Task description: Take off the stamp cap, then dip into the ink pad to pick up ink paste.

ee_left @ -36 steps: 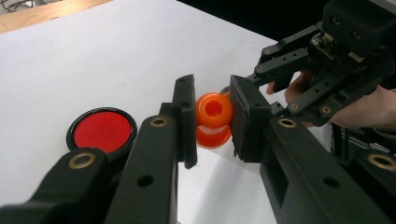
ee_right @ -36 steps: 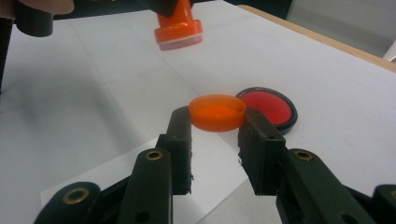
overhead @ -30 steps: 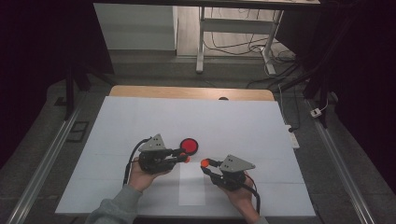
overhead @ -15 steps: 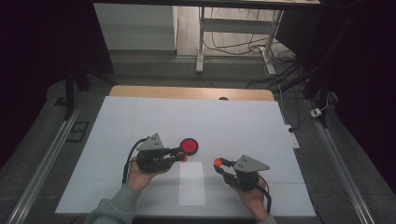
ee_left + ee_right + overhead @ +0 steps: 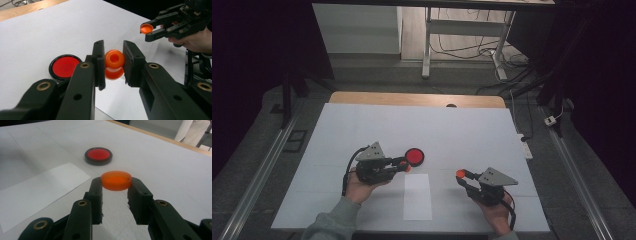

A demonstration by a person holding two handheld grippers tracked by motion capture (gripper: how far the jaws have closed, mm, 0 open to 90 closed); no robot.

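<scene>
High view: white paper slip [image 5: 417,196] on table [image 5: 462,130], writing unreadable.

The bench [image 5: 362,125] lies open across its far half and between the two hands. Only the red disc [image 5: 415,156] just past the left hand-held gripper [image 5: 404,164] and a flat paper sheet [image 5: 417,196] sit there.
</scene>
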